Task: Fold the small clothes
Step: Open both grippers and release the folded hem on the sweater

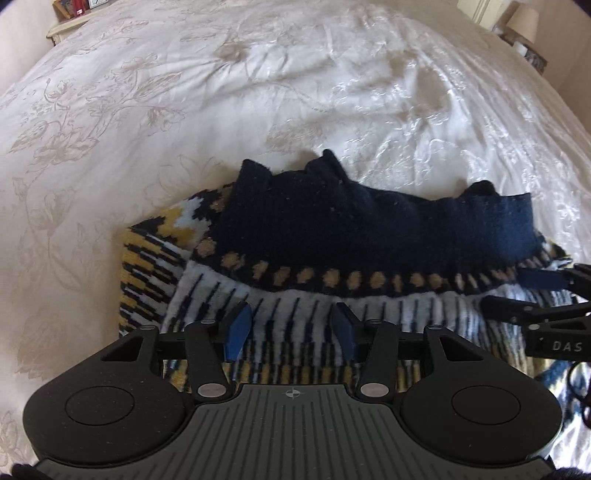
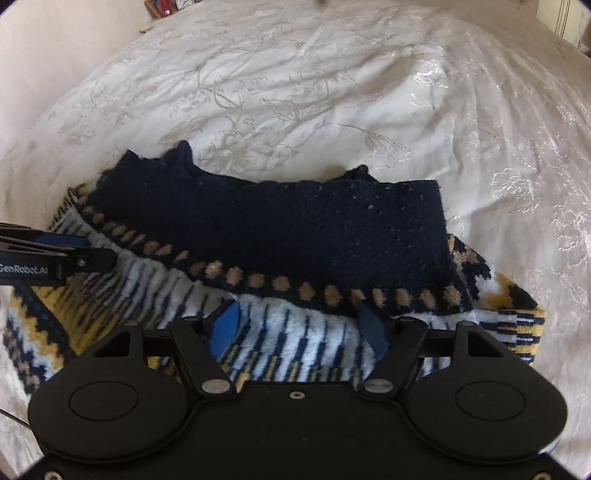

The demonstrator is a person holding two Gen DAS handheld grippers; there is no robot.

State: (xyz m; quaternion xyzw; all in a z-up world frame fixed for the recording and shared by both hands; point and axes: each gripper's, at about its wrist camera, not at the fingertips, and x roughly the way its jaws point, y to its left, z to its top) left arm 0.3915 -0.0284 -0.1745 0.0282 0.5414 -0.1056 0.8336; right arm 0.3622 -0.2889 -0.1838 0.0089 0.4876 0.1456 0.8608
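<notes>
A knitted sweater lies folded on the bed, its navy part (image 1: 369, 225) (image 2: 295, 225) on top of a white, yellow and navy patterned part (image 1: 295, 314) (image 2: 295, 332). A row of tan dots edges the navy part. My left gripper (image 1: 291, 325) is open, its blue fingers just above the patterned knit at the near edge. My right gripper (image 2: 299, 325) is open too, over the same patterned band. Each gripper shows in the other's view, the right one (image 1: 524, 291) at the sweater's right side and the left one (image 2: 74, 247) at its left side.
The sweater rests on a white bedspread (image 1: 258, 92) (image 2: 332, 92) with a pale floral pattern and wrinkles. A bedside shelf (image 1: 74, 14) stands at the far left and a lamp (image 1: 524, 22) at the far right.
</notes>
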